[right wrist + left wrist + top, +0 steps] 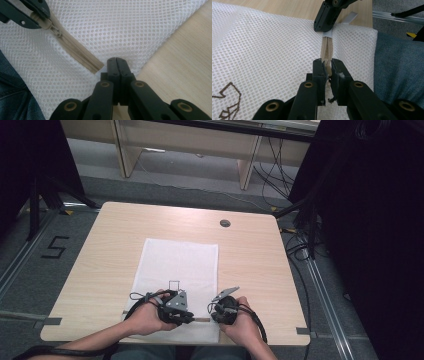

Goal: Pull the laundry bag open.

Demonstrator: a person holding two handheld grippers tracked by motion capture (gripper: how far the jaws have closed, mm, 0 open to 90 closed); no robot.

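Left claw (327, 72): jaws pressed nearly together, pinching the near end of the beige zipper (327, 48) that runs along the edge of the white mesh bag (267, 47). Right claw (117, 65): jaws pressed fully together at the mesh just beside the zipper's other end; whether any mesh is caught between them cannot be told. In the left gripper view the right claw stands at the far end of the zipper, by the pull. The bag lies flat on the near middle of the wooden surface (90, 265), its zipper edge toward the person, whose hands hold both claws there.
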